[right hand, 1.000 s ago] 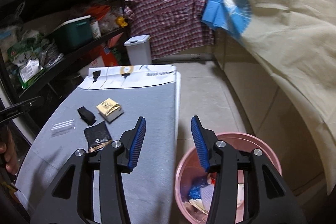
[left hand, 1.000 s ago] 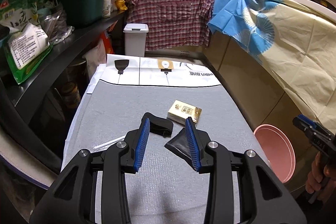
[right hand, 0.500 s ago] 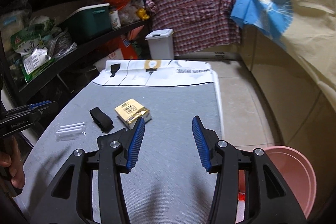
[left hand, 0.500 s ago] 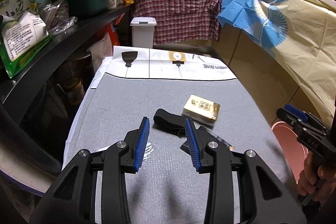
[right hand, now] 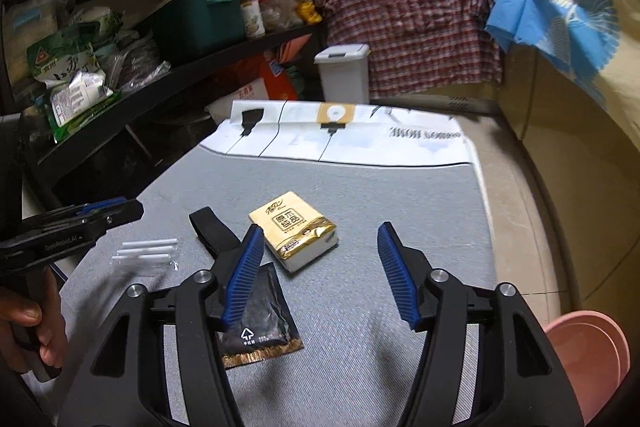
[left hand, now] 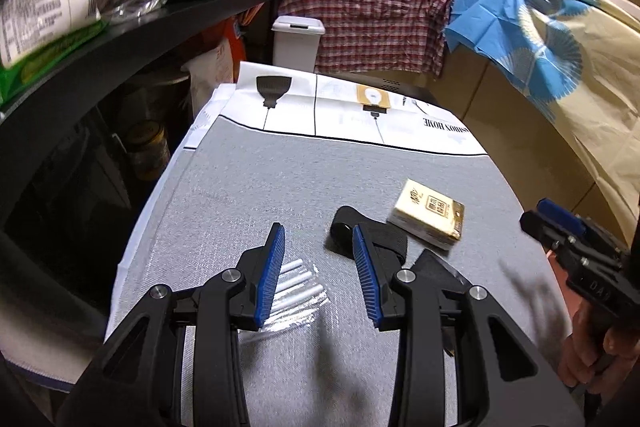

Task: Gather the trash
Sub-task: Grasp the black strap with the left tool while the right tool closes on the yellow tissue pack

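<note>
Left wrist view: the left tool (left hand: 318, 273) is held spread and empty over the grey surface (left hand: 280, 179).
Right wrist view: the right tool (right hand: 320, 275) is held spread, gripping nothing.
Tissue pack (right hand: 294, 231): laid on the surface, taken as landmark.
Black strap (right hand: 212, 231): found just left of the tissue pack.
Black sachet (right hand: 260, 323): placed nearer than the tissue pack, under the right tool's left finger.
White sticks in clear wrap (right hand: 146, 251): seen left of the strap.
Pink bin (right hand: 592, 351): seen off the surface, right of the pack.
</note>
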Demonstrator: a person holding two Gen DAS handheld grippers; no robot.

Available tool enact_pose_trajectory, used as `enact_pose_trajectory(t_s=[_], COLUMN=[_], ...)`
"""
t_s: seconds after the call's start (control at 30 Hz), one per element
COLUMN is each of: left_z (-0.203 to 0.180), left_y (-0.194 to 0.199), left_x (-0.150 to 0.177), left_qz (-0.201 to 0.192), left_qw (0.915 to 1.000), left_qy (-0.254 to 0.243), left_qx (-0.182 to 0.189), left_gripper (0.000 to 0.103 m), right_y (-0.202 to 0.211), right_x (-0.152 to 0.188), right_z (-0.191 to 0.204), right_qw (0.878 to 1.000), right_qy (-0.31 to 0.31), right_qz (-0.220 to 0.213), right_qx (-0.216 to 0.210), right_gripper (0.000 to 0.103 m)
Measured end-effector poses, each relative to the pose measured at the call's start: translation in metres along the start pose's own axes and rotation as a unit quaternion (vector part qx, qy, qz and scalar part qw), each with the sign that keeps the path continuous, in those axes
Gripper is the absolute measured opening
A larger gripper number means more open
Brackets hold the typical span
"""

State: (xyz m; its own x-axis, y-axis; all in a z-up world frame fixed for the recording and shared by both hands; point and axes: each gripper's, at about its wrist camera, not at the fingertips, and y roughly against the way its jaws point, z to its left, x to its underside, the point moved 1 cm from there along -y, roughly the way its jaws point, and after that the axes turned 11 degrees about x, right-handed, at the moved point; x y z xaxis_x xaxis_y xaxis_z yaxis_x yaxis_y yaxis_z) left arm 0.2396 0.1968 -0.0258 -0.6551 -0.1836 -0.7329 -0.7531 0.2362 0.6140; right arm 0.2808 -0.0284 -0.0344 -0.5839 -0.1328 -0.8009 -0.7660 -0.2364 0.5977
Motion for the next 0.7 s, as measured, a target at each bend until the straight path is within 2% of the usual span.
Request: enact_pose_trajectory(t_s=[0.17, 0.23, 0.53, 0.7], left_z=[0.004, 0.002, 0.005, 0.007], left_y=[-0.015, -0.022, -0.048, -0.062], left_x=[-0.002, -0.002, -0.005, -0.004], left_qz=[0.007, 0.011, 0.019, 0.027], left_qw=[0.9997, 0.9996, 0.9991, 0.9987], left_qy=[0.017, 0.016, 0.029, 0.035], left_qx=[0.019, 0.021, 0.022, 0.025], left_gripper=[0.035, 0.035, 0.035, 0.035], right_y=[-0.027, -0.036, -0.067, -0.074], right_x=[-0.002, -0.003, -0.004, -0.004], right_z=[0.005, 0.008, 0.009, 0.016], right_qw=[1.000, 0.999, 0.998, 0.996], right_qy=[0.007, 0.017, 0.022, 0.040], right_qz=[0.025, 0.033, 0.060, 0.068], right_qx=[-0.009, 0.002, -0.014, -0.029], right_gripper=[0.067, 0.067, 0.068, 0.074])
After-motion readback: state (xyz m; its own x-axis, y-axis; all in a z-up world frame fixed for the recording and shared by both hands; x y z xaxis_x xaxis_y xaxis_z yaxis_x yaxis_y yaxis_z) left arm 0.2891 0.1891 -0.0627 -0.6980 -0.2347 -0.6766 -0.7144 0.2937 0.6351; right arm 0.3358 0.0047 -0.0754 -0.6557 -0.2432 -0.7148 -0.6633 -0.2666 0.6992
